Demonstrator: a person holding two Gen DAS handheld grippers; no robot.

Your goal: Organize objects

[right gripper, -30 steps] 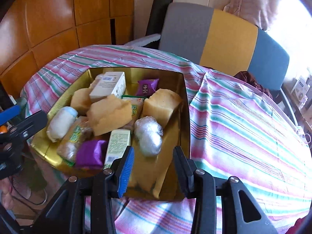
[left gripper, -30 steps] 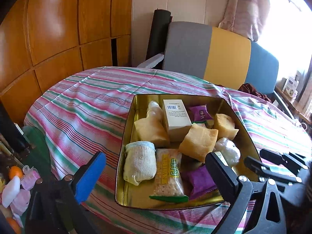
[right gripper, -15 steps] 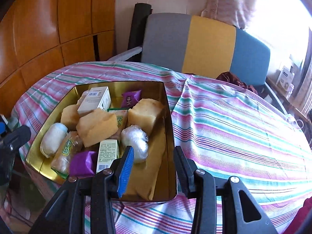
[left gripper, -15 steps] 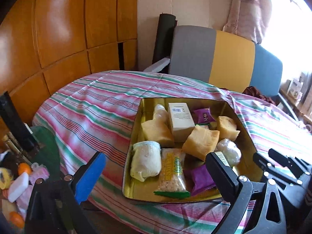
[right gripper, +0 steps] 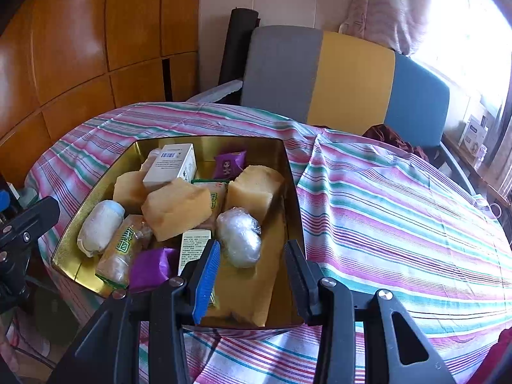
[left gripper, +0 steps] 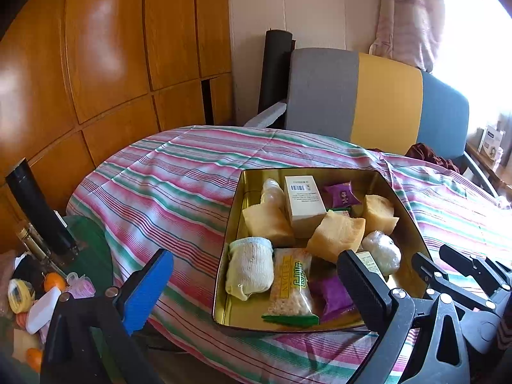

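A gold tin (left gripper: 412,224) sits on the striped table (left gripper: 179,192), crammed with a white box (left gripper: 304,204), yellow sponges (right gripper: 177,208), a rolled sock (left gripper: 249,267), a cracker packet (left gripper: 291,283), purple sachets (right gripper: 228,163) and a foil-wrapped lump (right gripper: 240,236). Both the left gripper (left gripper: 252,283) and right gripper (right gripper: 252,267) hover at its near edge, fingers apart, empty. Only the left view shows floor clutter (left gripper: 38,294).

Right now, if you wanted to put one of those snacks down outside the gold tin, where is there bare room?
The striped tablecloth lies bare right of the gold tin toward the chair, and also left of the tin and behind it. Inside the tin it is crowded; only a strip of floor along its right wall, beside the foil-wrapped lump, is free.
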